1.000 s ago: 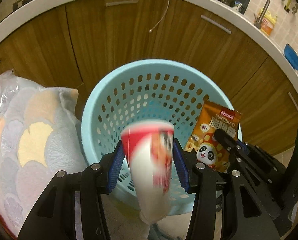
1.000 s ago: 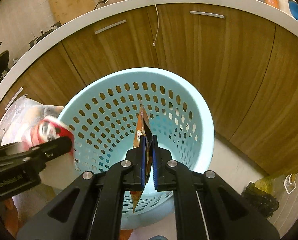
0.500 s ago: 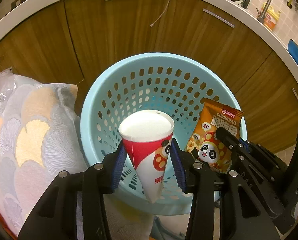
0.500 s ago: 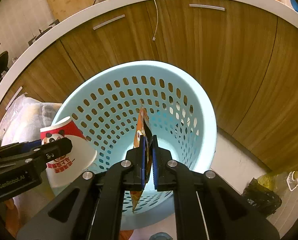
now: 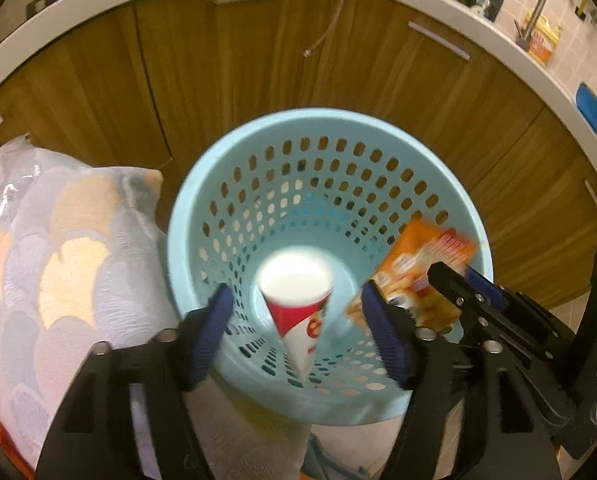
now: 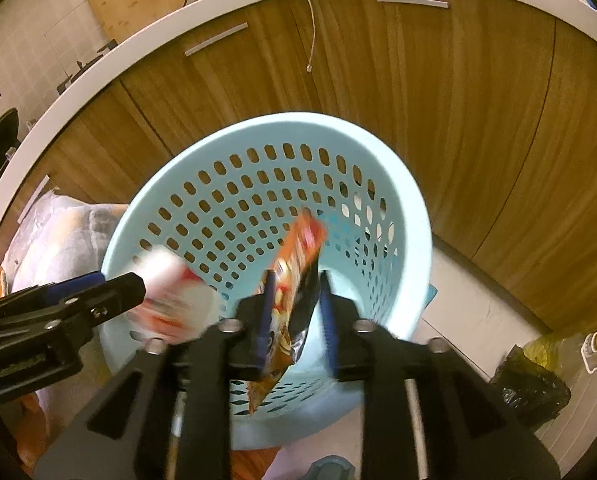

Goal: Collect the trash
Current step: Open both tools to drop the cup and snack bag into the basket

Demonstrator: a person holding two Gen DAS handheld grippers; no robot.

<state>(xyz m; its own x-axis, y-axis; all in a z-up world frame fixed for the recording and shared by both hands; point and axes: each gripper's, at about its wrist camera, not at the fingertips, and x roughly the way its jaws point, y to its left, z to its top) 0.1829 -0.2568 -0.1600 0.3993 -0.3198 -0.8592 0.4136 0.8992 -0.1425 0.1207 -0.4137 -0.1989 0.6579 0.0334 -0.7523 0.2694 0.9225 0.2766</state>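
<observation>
A light blue perforated basket [image 5: 378,168] [image 6: 258,148] stands on the floor against wooden cabinets. My left gripper [image 5: 298,316] is open above its near rim. The red and white paper cone cup [image 5: 298,300] is loose between the pads, blurred, dropping into the basket; it also shows blurred in the right wrist view [image 6: 174,296]. My right gripper [image 6: 296,304] is open. The orange snack bag [image 6: 298,264] tilts between its fingers, loose and blurred, over the basket. It also shows in the left wrist view [image 5: 418,276].
A patterned pillow in plastic wrap [image 5: 58,264] lies left of the basket. Wooden cabinet doors [image 6: 458,100] under a white countertop stand behind. A dark trash bag [image 6: 534,384] lies on the floor at the right. A cord [image 6: 312,32] hangs from the counter.
Both grippers have opened. The cone cup has left the left pads and falls into the basket. The snack bag has come loose from the right fingers and tips over.
</observation>
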